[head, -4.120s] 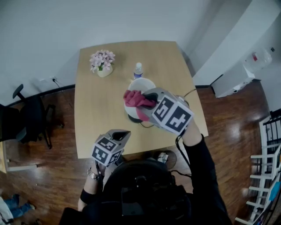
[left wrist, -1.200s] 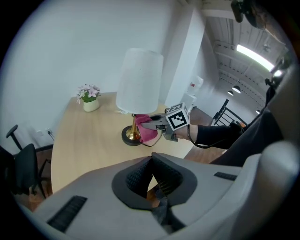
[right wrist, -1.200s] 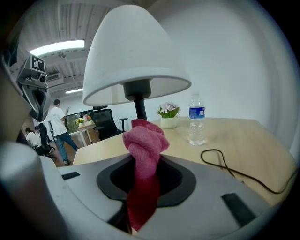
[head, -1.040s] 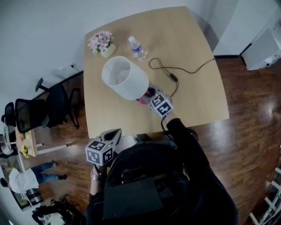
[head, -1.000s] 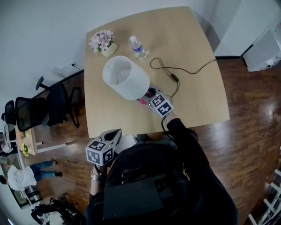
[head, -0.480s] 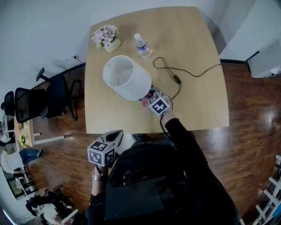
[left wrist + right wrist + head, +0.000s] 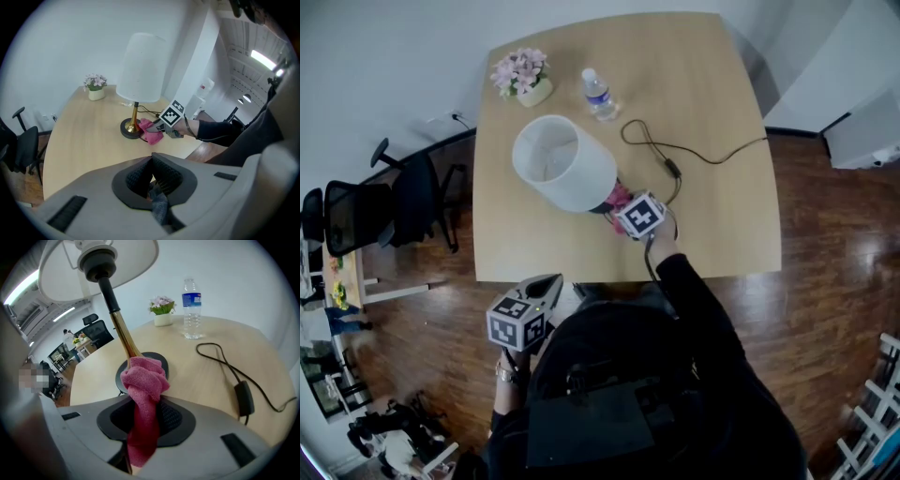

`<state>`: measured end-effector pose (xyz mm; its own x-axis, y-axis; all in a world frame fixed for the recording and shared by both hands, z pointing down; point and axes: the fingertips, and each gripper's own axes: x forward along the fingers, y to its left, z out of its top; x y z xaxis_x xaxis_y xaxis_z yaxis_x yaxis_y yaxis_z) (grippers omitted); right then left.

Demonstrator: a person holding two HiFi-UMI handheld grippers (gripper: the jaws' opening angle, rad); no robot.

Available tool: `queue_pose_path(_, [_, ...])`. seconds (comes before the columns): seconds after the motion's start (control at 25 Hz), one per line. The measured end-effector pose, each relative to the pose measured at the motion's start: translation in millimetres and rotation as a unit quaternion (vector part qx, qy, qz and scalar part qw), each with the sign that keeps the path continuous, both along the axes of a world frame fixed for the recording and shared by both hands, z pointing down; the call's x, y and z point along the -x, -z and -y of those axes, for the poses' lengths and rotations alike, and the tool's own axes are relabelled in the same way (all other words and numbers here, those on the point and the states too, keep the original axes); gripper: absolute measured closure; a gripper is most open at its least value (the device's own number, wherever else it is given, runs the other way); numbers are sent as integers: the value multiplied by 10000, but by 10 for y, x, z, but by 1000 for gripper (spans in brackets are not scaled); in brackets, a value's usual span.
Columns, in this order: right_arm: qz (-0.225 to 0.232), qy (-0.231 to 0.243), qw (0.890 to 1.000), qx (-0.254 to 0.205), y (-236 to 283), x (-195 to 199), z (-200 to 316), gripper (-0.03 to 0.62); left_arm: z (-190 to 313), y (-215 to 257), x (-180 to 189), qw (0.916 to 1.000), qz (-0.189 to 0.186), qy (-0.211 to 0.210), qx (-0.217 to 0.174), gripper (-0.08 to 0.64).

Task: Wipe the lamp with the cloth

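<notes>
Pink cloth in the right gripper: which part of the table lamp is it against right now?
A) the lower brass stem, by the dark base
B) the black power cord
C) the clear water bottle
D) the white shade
A: the pink cloth, clamped in the right gripper, bunches against the foot of the brass stem just above the dark round base.
</notes>
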<state>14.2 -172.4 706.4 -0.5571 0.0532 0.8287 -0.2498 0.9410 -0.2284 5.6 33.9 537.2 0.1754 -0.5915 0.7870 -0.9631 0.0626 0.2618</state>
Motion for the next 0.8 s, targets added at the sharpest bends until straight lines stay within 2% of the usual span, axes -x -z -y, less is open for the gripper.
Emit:
queue_pose_path(0.04, [-62, -82, 9999, 2, -17, -90, 42, 491, 2, -3, 0, 10000, -17, 16, 1, 557])
queue_pose_path(0.12, [127, -263, 9996, 38, 58, -181, 121, 491, 4, -25, -7, 10000, -47, 24, 13, 557])
queue_pose_path(0.28, [1159, -385, 9925, 11, 521, -51, 206, 491, 36, -69, -45, 10000, -58, -5, 41, 557])
queue_pose_path(0.44, [2395, -7, 9708, -107, 889, 301, 16, 490, 23, -79, -99, 9998, -2, -36, 195, 557])
queue_pose_path(0.56, [3017, 198, 9528, -274, 1098, 508, -143, 489, -50, -101, -138, 9993, 50, -44, 379, 557])
queue_pose_path(0.68, [3098, 32, 9502, -339, 1089, 603, -187, 489, -158, -141, -140, 9988, 72, -31, 489, 557])
queue_pose_path(0.8, [2767, -259, 9599, -356, 900, 645, -189, 489, -253, -190, -51, 9986, -65, 12, 518, 557])
